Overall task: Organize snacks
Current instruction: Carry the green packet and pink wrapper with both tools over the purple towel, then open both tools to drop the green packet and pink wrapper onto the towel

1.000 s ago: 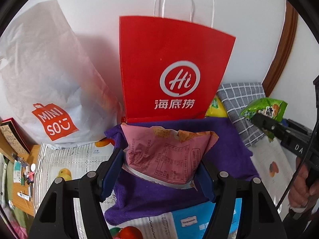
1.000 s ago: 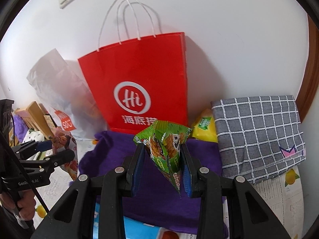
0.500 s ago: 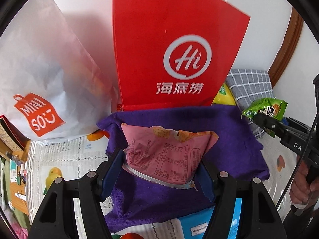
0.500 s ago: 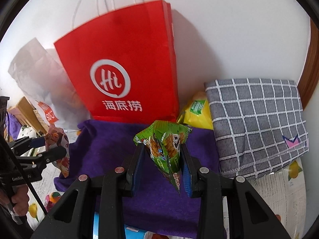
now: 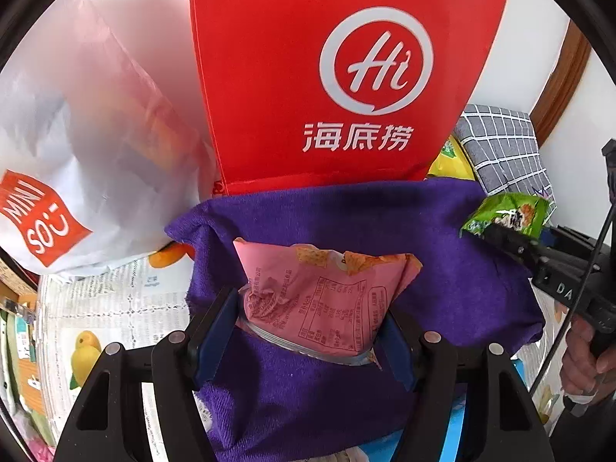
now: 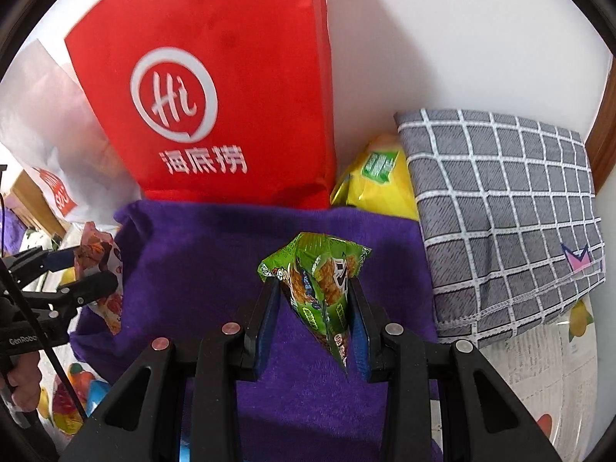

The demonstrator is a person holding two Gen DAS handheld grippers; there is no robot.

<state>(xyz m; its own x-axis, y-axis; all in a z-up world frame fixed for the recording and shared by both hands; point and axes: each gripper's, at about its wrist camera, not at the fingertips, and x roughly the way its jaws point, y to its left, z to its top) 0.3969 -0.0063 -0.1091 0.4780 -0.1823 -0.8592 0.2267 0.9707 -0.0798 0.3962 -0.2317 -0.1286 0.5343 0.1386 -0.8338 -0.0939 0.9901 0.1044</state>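
A pink snack packet (image 5: pixel 319 300) is pinched between the pads of the left tongs (image 5: pixel 308 331), and a green snack packet (image 6: pixel 319 285) is clamped in the right tongs (image 6: pixel 313 327). Both packets are held above the purple towel (image 5: pixel 346 223), which lies directly in front of the red paper bag (image 5: pixel 327 77).

The step in hand is judged to be carrying the two packets toward the red paper bag or onto the towel before it. It would be done well if each packet were gripped by its body rather than its crimped edge, so that the contents are not crushed. The two tongs should be kept apart, the pink packet to the left of the red bag's front and the green one to the right. If the bag is the goal, each packet must be lifted clear over its rim before release, one at a time.

The mouth of the red paper bag is out of view, so its contents cannot be told. To the left of the red bag a white plastic bag (image 5: pixel 77 134) is slumped; something orange seems to show through it, though it is blurred. At the right of the red bag a yellow snack packet (image 6: pixel 377 184) is wedged against a grey checked cloth (image 6: pixel 500 211).
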